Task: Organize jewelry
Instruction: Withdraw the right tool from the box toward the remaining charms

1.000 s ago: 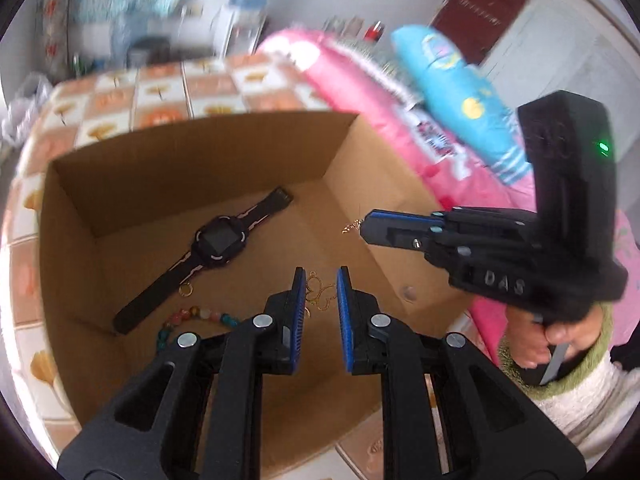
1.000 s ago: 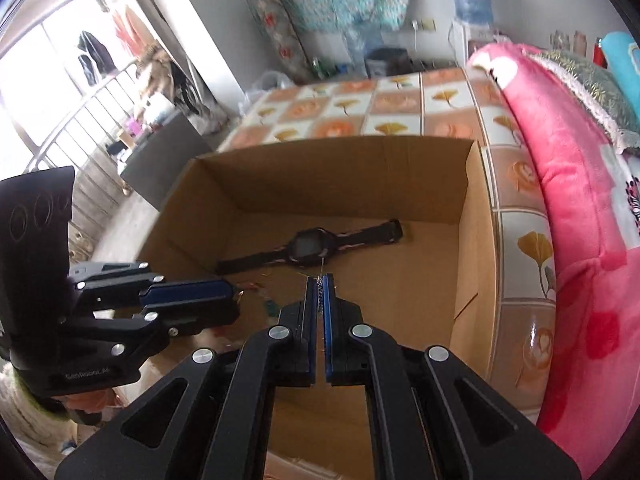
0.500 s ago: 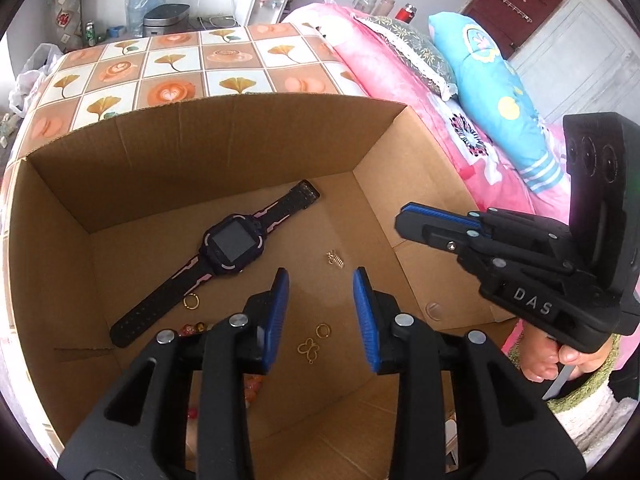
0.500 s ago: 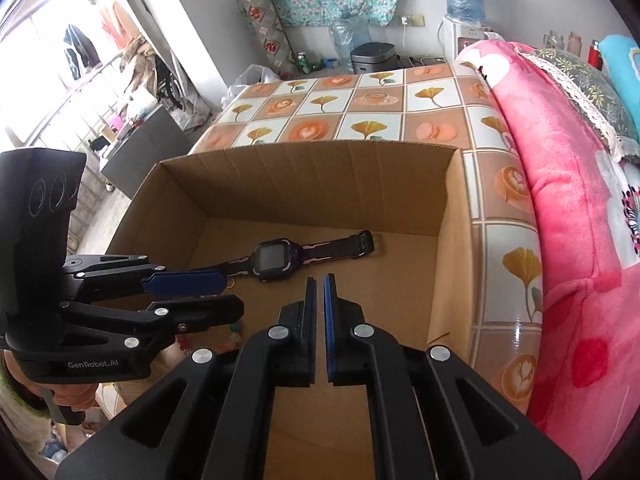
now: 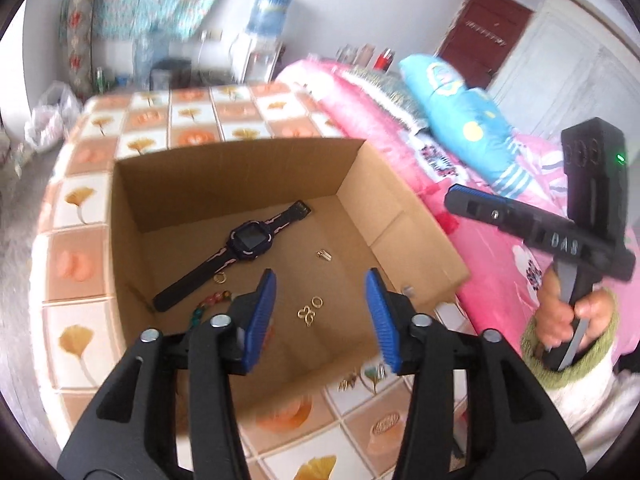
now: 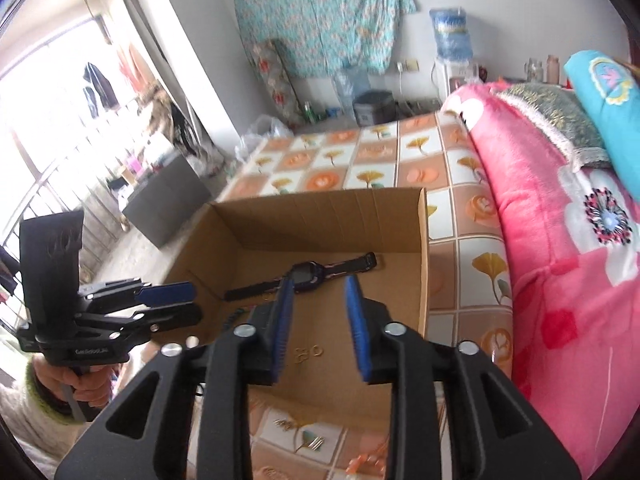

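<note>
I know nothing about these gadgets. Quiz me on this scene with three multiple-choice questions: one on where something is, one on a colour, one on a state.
1. Where does the watch lie?
A. On the pink blanket
B. On the floor of the cardboard box
C. On the tiled cloth outside the box

2. What colour are the pads of the left gripper?
A. Blue
B. Red
C. Yellow

3. What is the right gripper holding?
A. The watch
B. A gold ring
C. Nothing; it is open

Answers: 1 B, the watch lies flat inside the box walls. 2 A, both ribbed pads are blue. 3 C, a clear gap shows between its pads, nothing in it; its jaws have just been opening.
</note>
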`<state>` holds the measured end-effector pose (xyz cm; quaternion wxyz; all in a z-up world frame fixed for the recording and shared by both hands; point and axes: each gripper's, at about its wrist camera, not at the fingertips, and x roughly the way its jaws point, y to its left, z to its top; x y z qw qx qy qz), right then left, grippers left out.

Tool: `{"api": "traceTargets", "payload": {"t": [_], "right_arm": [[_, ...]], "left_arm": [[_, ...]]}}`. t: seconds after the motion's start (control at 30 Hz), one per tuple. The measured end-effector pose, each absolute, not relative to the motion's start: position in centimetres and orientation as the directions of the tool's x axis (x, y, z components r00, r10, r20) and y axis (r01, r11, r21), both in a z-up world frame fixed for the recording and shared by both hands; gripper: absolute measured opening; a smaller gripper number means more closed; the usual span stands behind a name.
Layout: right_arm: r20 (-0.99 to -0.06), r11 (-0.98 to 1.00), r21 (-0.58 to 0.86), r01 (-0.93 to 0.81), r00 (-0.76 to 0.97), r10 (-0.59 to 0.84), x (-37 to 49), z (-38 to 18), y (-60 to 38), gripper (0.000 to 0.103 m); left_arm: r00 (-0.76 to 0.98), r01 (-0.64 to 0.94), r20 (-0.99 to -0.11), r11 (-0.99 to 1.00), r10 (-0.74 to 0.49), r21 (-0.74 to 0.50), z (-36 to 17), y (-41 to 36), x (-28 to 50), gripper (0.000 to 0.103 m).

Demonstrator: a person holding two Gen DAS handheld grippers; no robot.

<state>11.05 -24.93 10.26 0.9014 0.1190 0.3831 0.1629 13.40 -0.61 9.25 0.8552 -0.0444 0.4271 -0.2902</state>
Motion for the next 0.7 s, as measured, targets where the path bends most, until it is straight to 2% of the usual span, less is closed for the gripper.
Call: {"api": "traceTargets", "payload": {"t": [0.13,0.23,0.4,0.57,0.63,0.7], "right_arm": [[-0.599,0.879,0.413,-0.240,0.655,0.460,7.1,10.0,-25.3,0.037],[-0.599,0.870,0.419,-0.258,0.641,0.479,4.8,9.1,-24.9,0.038],[-0.654,0.879,0.411,-0.241,0.594,0.468,1.7,5.1,-23.1,0.039],[-0.728,0.877,0.449,-0.171,0.500,0.470,1.2,-0.5,-21.3,0.039],[-0.759,0.898,0.408,-0.165,0.485,0.435,1.2,-2.0,-20.4,0.032],[-0.780,0.909,0.387,-0.152,0.473,0.411,1.3,-3.2,-19.9,0.030]], "left_arm": [[0.514,0.515,-0.661,0.813,-0.547,-0.272,9.5,1.1,7.7,0.057],[0.513,0.542,-0.648,0.798,-0.563,-0.264,8.5,1.7,4.5,0.062],[0.521,0.543,-0.666,0.809,-0.533,-0.223,5.5,1.6,0.5,0.067],[0.490,0.527,-0.739,0.832,-0.462,-0.171,1.0,-0.8,-0.2,0.067],[0.484,0.531,-0.757,0.835,-0.439,-0.145,-0.2,-1.8,-0.1,0.067],[0.490,0.541,-0.763,0.833,-0.422,-0.113,-1.2,-2.4,-0.2,0.066]]}}
